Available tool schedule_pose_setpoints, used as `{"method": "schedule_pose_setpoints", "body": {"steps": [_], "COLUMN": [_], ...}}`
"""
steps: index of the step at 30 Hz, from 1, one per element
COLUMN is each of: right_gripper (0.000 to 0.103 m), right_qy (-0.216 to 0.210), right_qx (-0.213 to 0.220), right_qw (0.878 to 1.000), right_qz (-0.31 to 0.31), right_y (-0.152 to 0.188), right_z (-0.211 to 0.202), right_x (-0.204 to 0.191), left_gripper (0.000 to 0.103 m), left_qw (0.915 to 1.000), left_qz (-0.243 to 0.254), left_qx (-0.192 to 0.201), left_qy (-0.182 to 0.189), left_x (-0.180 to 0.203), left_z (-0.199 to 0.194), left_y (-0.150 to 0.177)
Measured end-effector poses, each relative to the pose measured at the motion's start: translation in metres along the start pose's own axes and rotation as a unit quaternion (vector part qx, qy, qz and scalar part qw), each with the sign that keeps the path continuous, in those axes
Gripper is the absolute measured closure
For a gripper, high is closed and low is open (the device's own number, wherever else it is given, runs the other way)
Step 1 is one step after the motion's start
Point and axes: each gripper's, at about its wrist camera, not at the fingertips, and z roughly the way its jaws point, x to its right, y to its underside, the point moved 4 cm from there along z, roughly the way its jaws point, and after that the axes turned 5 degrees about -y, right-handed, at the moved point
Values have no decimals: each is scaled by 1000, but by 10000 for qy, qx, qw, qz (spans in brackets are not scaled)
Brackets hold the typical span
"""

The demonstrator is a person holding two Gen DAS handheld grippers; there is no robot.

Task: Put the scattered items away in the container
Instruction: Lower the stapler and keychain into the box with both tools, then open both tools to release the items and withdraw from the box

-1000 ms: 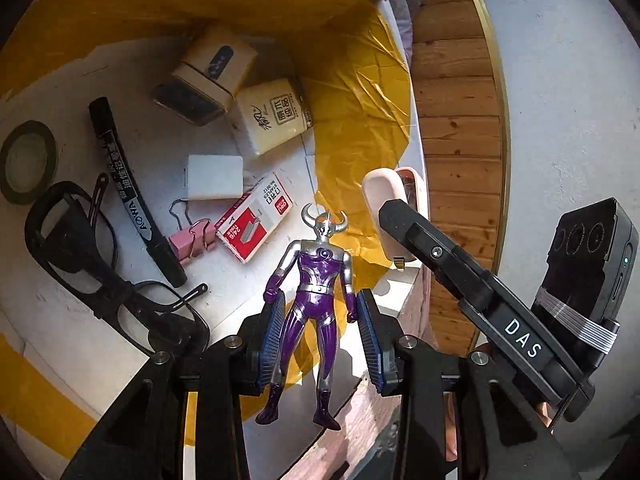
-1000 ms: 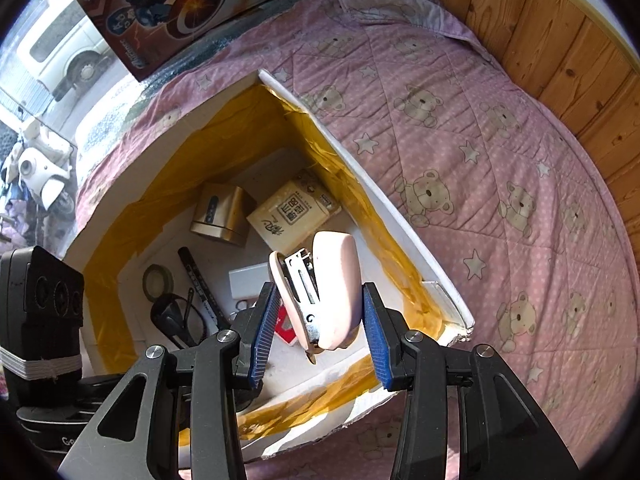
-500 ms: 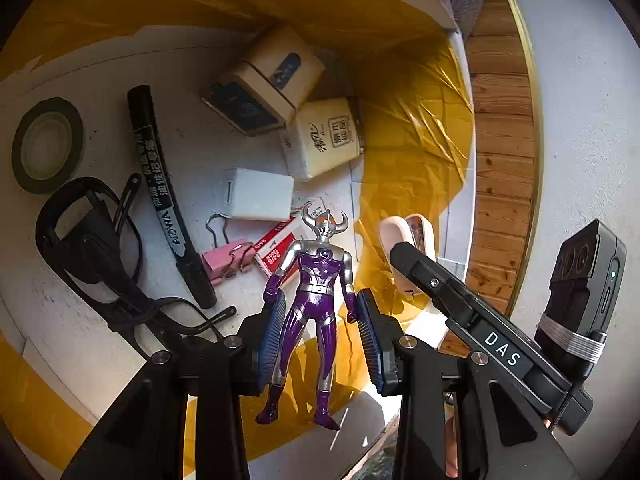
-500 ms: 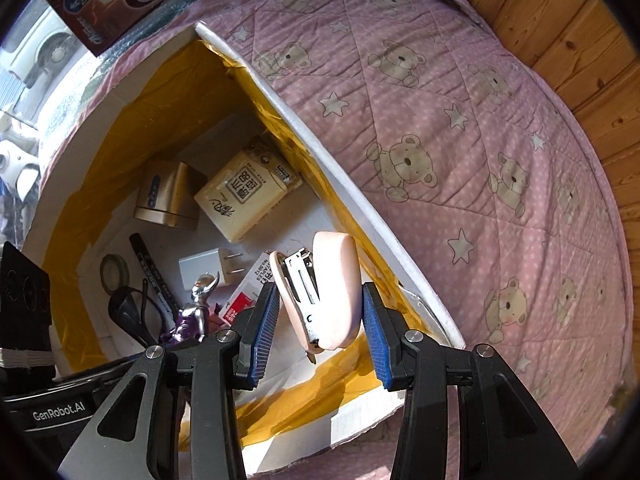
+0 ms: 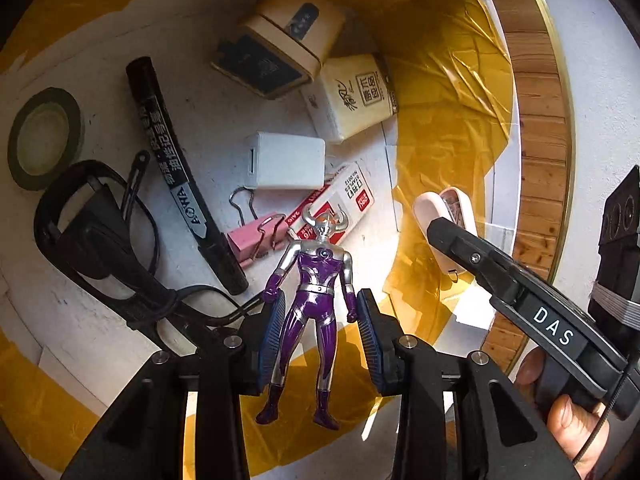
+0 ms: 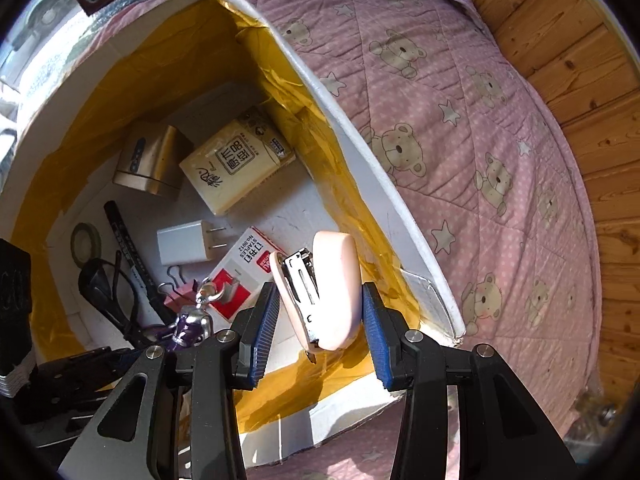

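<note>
My left gripper [image 5: 320, 336] is shut on a purple and silver horned toy figure [image 5: 314, 296], held above the floor of the white foam box [image 6: 352, 128] lined with yellow tape. My right gripper [image 6: 318, 320] is shut on a pink stapler [image 6: 324, 292], held over the box's near right corner. In the left wrist view the stapler [image 5: 444, 216] shows at the right, inside the box wall. The figure's head [image 6: 196, 316] shows low in the right wrist view.
On the box floor lie a black marker [image 5: 176, 176], green tape roll [image 5: 44, 136], black glasses [image 5: 100, 248], pink binder clip [image 5: 256, 236], white charger [image 5: 286, 160], staples box [image 5: 344, 200], tissue pack [image 5: 352, 96] and tan box [image 5: 288, 36]. A pink quilt [image 6: 480, 120] surrounds the box.
Both grippers have moved lower into the box with their loads. The items on the box floor look larger and nearer than before.
</note>
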Motion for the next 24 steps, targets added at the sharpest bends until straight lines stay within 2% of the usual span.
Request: {"method": "schedule_pose_setpoints", "body": {"steps": [5, 10, 12, 14, 19, 24], "right_gripper": [59, 57, 57, 57, 55, 54], "right_qy": [447, 467, 432, 306, 98, 6], "right_qx": [-269, -324, -316, -260, -27, 165], "right_qw": [9980, 9975, 9979, 9989, 9999, 9999], "right_qz": [-362, -428, -359, -235, -59, -17], "right_y": [2, 2, 3, 2, 6, 22], "right_z": [14, 15, 14, 10, -11, -28], "right_x": [-5, -6, -4, -2, -5, -18], "left_gripper": [64, 64, 57, 45, 33, 32], "left_qw": [9997, 9990, 9986, 9983, 9990, 9986], "left_qz": [-75, -163, -227, -237, 92, 473], "left_qx": [-195, -409, -477, -536, -415, -190], "left_qy": [-155, -41, -40, -33, 125, 124], "left_x": [3, 9, 10, 10, 19, 17], "left_z": [10, 18, 20, 21, 2, -27], "left_y": [-7, -16, -20, -24, -31, -39]}}
